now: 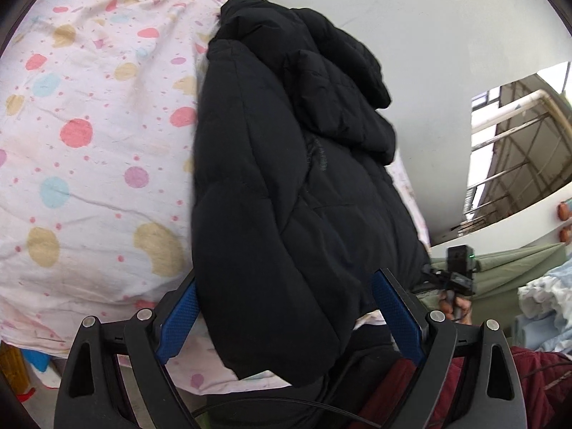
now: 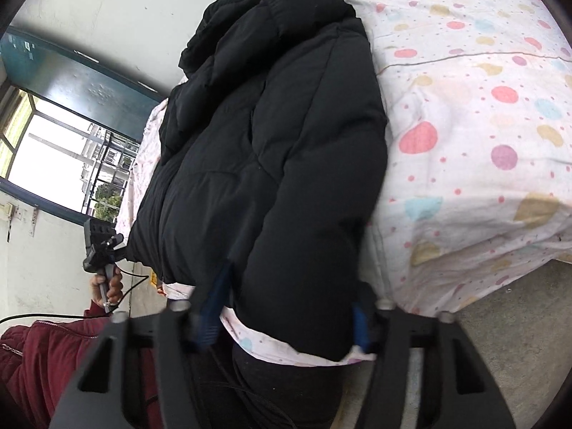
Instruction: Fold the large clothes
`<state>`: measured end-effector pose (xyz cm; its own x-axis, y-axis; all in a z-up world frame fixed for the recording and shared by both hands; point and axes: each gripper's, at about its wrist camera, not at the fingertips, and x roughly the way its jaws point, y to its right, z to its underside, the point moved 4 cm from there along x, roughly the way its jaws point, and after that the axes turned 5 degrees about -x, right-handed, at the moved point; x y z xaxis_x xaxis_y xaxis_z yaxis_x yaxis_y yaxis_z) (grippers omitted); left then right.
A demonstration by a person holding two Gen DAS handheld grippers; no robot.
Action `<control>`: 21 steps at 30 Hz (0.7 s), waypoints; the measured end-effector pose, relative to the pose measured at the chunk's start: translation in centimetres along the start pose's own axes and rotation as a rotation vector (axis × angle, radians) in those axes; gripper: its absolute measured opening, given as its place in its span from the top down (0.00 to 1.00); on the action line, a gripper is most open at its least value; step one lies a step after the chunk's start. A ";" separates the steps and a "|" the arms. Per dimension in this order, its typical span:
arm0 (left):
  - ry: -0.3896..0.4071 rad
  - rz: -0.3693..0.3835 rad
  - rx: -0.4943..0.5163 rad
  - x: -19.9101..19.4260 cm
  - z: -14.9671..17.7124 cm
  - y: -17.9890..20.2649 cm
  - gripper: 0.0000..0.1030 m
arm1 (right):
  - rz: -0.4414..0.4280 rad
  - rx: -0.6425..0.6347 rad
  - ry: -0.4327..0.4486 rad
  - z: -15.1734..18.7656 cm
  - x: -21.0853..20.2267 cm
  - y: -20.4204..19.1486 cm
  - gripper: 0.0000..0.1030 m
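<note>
Only faint, unreadable chest lettering on the black puffer jacket (image 1: 286, 186).

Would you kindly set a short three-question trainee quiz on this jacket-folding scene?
1. True or false: the black puffer jacket lies on a plain grey sheet.
2. Which gripper's blue pads stand wide apart around the jacket's hem? A) left gripper B) right gripper
3. Fill in: the person's sleeve is dark ____.

Key: 1 false, the bedsheet is polka-dotted; 2 A; 3 red.
</note>
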<state>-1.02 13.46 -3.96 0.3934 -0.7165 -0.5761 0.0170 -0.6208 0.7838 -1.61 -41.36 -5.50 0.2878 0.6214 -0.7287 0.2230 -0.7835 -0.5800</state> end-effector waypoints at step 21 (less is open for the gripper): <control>-0.001 0.104 0.060 0.5 0.2 2.2 0.86 | -0.033 -0.067 0.062 -0.6 -0.5 -1.5 0.85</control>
<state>-0.96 11.70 -2.54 0.3895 -0.7781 -0.4928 -0.0784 -0.5611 0.8240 -1.57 -40.51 -4.00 0.3363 0.6467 -0.6846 0.2942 -0.7627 -0.5760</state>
